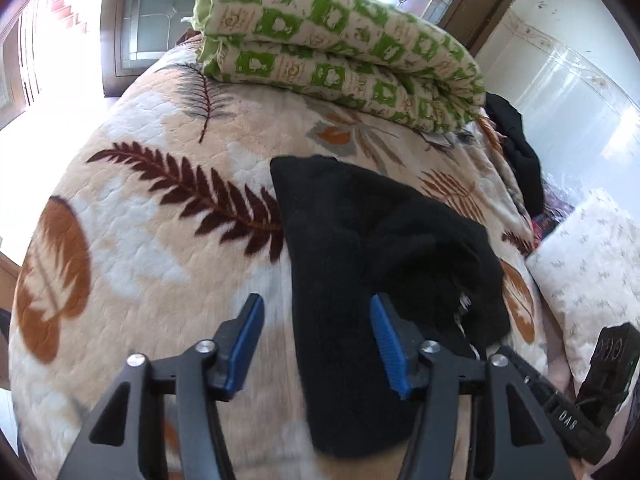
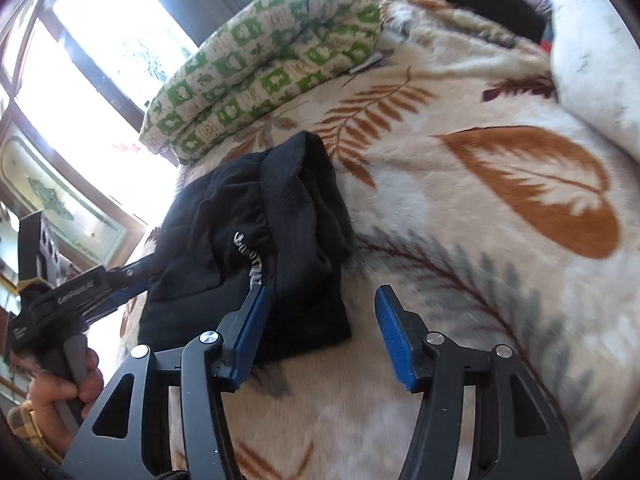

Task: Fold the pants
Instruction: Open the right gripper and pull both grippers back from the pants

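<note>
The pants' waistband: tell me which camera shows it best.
Right wrist view: the waistband of the black pants faces the lens, ribbing and white drawstring clear. The left wrist view shows only a dark folded mass.

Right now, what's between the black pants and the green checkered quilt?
Only blanket. In the left wrist view, a strip of leaf-patterned blanket separates the black pants from the folded green quilt; nothing else sits there. The right wrist view shows the same bare strip.
</note>
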The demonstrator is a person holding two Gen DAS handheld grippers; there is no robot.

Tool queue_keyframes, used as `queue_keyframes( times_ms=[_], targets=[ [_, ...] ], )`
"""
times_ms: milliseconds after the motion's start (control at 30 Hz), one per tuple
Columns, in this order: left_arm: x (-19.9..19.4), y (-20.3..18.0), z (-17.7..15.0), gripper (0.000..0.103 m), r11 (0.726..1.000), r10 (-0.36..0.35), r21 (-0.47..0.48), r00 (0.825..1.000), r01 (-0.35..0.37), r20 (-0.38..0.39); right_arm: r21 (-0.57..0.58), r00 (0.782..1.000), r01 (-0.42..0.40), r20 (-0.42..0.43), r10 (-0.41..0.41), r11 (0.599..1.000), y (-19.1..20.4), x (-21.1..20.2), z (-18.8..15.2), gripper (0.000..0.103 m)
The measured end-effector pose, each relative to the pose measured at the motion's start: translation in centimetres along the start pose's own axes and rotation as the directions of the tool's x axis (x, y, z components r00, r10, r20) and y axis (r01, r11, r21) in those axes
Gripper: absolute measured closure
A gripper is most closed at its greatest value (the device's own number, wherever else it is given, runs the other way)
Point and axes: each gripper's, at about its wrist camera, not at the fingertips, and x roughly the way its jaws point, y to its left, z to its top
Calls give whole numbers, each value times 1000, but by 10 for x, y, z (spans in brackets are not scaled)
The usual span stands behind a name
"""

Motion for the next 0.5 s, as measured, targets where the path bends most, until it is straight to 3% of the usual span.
queue_keyframes(
  times_ms=[267, 500],
  targets=[
    [-39, -3, -49, 33, 998, 61, 17, 998, -61, 7, 3, 999, 29, 22, -29, 1000, 10, -52, -31, 44],
    [-75, -17, -69, 19, 994, 94, 52, 992, -99, 83, -105, 997, 57, 58, -51, 993, 36, -89, -47, 34]
  ],
)
